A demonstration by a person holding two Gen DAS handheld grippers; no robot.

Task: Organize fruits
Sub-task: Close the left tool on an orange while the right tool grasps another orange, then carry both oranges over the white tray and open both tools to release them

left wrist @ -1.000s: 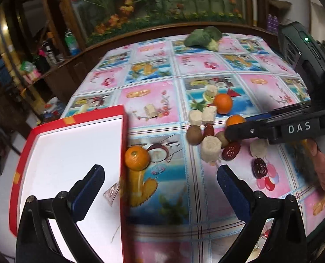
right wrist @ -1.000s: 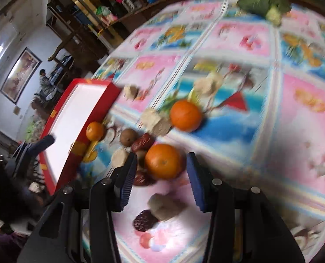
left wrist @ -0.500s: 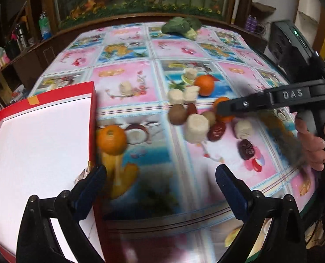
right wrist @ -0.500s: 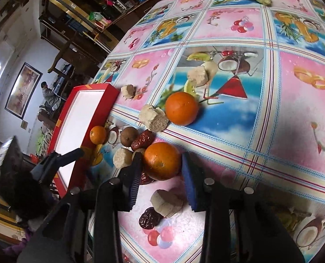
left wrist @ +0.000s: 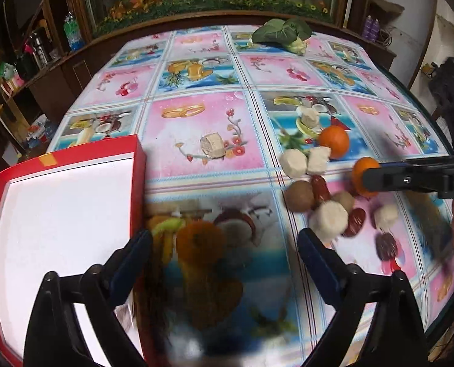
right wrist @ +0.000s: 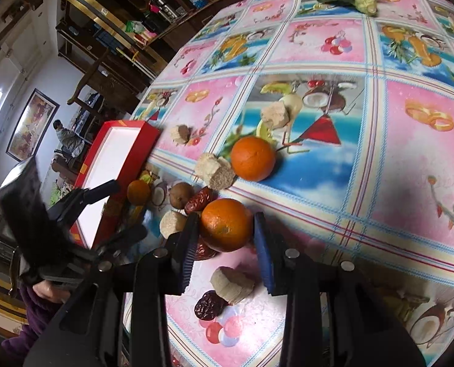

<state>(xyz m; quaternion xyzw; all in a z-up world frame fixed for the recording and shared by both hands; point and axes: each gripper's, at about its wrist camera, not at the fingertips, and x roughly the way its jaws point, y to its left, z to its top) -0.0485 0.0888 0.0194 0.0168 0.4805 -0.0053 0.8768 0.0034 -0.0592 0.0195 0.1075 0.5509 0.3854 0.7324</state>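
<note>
Right gripper (right wrist: 225,232) clamps a round, dimpled orange (right wrist: 226,224), no long axis, right of the red tray (right wrist: 121,165); left gripper (left wrist: 223,255) closing around a blurred orange (left wrist: 200,241) beside it.

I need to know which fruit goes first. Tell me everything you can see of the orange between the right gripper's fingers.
The orange is round, bright and dimpled, with a small pale scuff low on its skin. It sits on the pink patch of the tablecloth, between the fingers of the right gripper, which seem to press its sides. A red date and a beige chunk lie close on its left.
</note>
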